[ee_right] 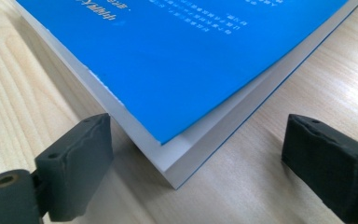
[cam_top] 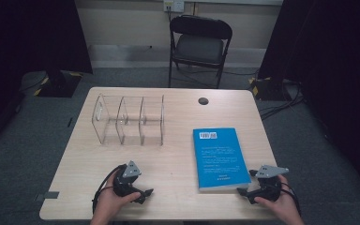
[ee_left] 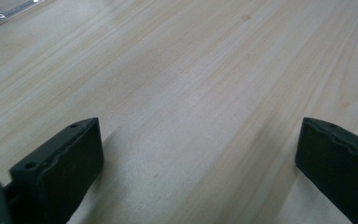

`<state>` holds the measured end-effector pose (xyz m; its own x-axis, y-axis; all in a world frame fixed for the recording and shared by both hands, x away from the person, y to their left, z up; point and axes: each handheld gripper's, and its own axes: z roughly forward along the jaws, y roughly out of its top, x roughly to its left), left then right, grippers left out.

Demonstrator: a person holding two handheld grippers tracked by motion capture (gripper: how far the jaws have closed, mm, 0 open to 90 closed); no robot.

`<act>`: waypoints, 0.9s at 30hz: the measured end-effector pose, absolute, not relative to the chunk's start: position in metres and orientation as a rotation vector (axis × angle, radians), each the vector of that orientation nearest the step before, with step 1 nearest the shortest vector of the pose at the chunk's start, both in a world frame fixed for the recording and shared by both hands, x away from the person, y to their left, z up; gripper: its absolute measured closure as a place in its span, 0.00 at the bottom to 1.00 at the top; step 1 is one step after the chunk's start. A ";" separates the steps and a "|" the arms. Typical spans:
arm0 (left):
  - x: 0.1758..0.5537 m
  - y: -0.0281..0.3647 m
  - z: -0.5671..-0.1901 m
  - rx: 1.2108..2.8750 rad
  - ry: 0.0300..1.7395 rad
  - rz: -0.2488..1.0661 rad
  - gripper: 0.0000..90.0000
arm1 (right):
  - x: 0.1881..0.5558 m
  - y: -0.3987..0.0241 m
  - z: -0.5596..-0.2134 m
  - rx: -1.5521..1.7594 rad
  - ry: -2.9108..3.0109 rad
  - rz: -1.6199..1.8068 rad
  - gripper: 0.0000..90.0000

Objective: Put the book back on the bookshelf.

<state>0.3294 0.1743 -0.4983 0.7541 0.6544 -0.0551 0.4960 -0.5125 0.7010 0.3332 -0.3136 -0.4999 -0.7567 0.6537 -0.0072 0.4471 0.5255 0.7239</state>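
Observation:
A blue book point(cam_top: 217, 157) lies flat on the right half of the wooden table point(cam_top: 178, 164), back cover up with a white barcode label at its far end. My right gripper point(cam_top: 244, 191) rests on the table just off the book's near right corner. In the right gripper view that corner of the book point(ee_right: 177, 60) points into the gap of the open right gripper point(ee_right: 198, 163), touching neither jaw. My left gripper point(cam_top: 145, 193) lies on the table near the front left, held by a hand. Bare wood lies in front of the open left gripper point(ee_left: 200, 158).
A clear acrylic rack point(cam_top: 129, 119) with three slots stands on the far left part of the table; its corner point(ee_left: 0, 9) shows at the top left of the left gripper view. A small dark round disc point(cam_top: 203, 101) sits near the far edge. Beyond the table stands a black folding chair point(cam_top: 199, 44).

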 end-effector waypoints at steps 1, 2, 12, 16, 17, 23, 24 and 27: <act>0.329 0.175 -0.497 2.204 0.861 0.278 0.07 | 0.333 -0.314 -0.500 0.913 2.491 1.068 0.11; 0.330 0.175 -0.494 2.196 0.871 0.275 0.16 | 0.332 -0.313 -0.500 0.899 2.493 1.074 0.12; 0.326 0.161 -0.480 2.169 0.856 0.222 0.18 | 0.329 -0.303 -0.498 0.856 2.530 1.069 0.12; 0.326 0.146 -0.478 2.180 0.839 0.198 0.18 | 0.329 -0.304 -0.499 0.873 2.522 1.083 0.13; 0.326 0.142 -0.478 2.184 0.839 0.190 0.18 | 0.329 -0.304 -0.499 0.874 2.519 1.084 0.13; 0.325 0.125 -0.478 2.190 0.781 0.117 0.18 | 0.328 -0.303 -0.500 0.886 2.507 1.087 0.13; 0.325 0.122 -0.478 2.191 0.775 0.122 0.18 | 0.328 -0.303 -0.500 0.889 2.504 1.087 0.13; 0.325 0.119 -0.478 2.192 0.768 0.109 0.18 | 0.328 -0.303 -0.500 0.905 2.492 1.085 0.15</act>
<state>0.3249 0.1188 -0.4777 0.8127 0.5584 -0.1663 0.4903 -0.5011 0.7131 0.3279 -0.3026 -0.4996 -0.7664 0.6424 -0.0029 0.4355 0.5229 0.7328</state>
